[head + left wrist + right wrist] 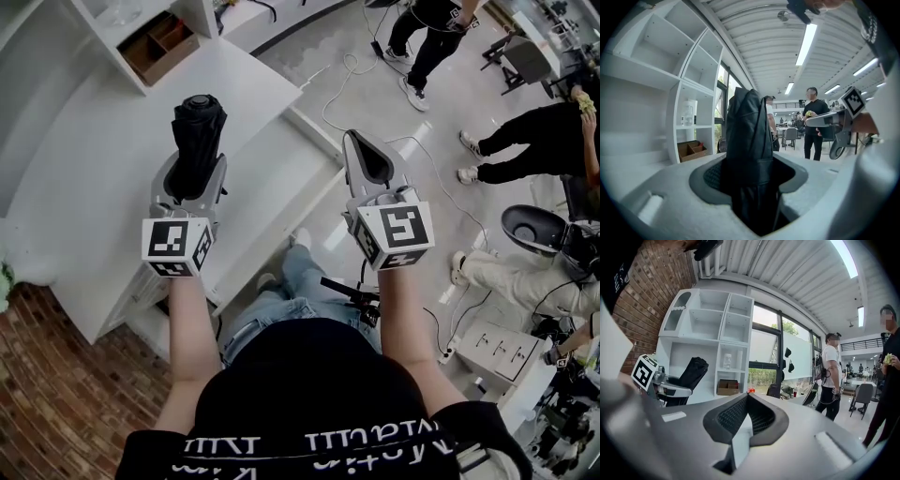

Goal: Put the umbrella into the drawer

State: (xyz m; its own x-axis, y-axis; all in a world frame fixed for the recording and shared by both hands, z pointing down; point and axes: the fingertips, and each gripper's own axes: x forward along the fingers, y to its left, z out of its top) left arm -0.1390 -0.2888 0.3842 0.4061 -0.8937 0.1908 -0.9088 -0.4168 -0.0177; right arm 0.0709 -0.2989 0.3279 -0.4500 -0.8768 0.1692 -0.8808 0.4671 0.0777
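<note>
Black folded fabric umbrella (198, 127) is pinched between the jaws of the left tongs (192, 183). Its free end projects forward past the jaw tips, over the white desk (84, 178). Right tongs (367, 159) stand beside it and apart, jaws pressed together on nothing, over the grey floor (375, 84).

Cloth and plastic are seen.
Umbrella (198, 122) is sheathed in matt black fabric; left gripper (195, 173) is moulded in smooth grey plastic.
</note>
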